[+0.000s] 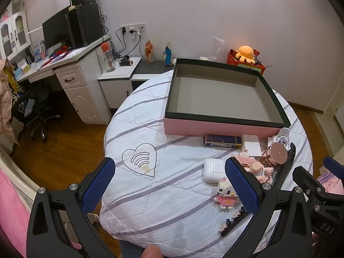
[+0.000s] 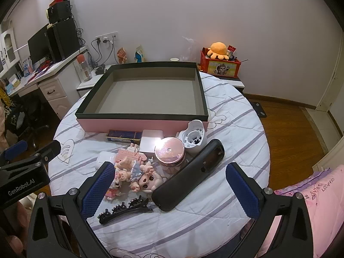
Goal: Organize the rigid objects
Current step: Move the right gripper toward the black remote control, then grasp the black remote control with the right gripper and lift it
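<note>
Before the pink, dark-rimmed box [image 2: 142, 94] on the quilted bench [image 2: 236, 116], hard trinkets cluster: glossy black remote [image 2: 189, 176], shiny round jar [image 2: 169, 151], toothed clip [image 2: 122, 211]. Only the left view shows the smooth earbud case [image 1: 212, 169]. Both hand-held grippers [image 1: 169, 185] [image 2: 169, 188] gape wide, holding nothing.

"GenRobot.AI" marks the left gripper [image 2: 32, 148] body (pink cloth [image 2: 318, 191] perhaps "ANKO").

Earbud case [image 2: 106, 157] half hidden behind brick toy [image 2: 134, 153], blue tin's [image 2: 123, 136] print unreadable
</note>
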{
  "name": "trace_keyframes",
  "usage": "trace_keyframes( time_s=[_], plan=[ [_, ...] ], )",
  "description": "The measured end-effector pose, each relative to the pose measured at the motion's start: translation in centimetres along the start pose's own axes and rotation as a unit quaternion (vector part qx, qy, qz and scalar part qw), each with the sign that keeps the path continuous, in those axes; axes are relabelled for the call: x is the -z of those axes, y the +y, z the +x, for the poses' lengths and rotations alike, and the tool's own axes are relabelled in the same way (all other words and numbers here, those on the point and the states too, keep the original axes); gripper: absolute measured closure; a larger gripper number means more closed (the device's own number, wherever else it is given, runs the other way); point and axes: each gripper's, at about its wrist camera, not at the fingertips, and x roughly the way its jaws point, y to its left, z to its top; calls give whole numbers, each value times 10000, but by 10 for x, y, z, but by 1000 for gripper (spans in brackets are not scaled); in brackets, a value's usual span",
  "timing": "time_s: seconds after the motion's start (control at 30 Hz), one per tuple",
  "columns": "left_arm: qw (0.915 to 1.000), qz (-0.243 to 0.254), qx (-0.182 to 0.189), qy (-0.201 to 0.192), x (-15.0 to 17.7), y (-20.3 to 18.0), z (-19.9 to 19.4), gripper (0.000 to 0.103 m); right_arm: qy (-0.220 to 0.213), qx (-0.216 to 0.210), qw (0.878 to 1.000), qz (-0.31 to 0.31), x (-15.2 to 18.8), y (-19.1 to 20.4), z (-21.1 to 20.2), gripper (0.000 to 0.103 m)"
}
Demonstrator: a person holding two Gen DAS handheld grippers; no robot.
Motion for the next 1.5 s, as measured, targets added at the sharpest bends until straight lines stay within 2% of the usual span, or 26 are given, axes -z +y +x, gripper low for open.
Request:
trace_keyframes(
  time_s=[1.0, 1.5],
  plan=[
    [10000, 29, 10, 32, -1, 0, 4, 0, 79, 114, 9999, 25, 0, -1, 2, 0],
    [9995, 186, 20, 265, 16, -12, 37, 0, 730, 472, 9939, 678, 25, -32, 44, 0]
  ],
)
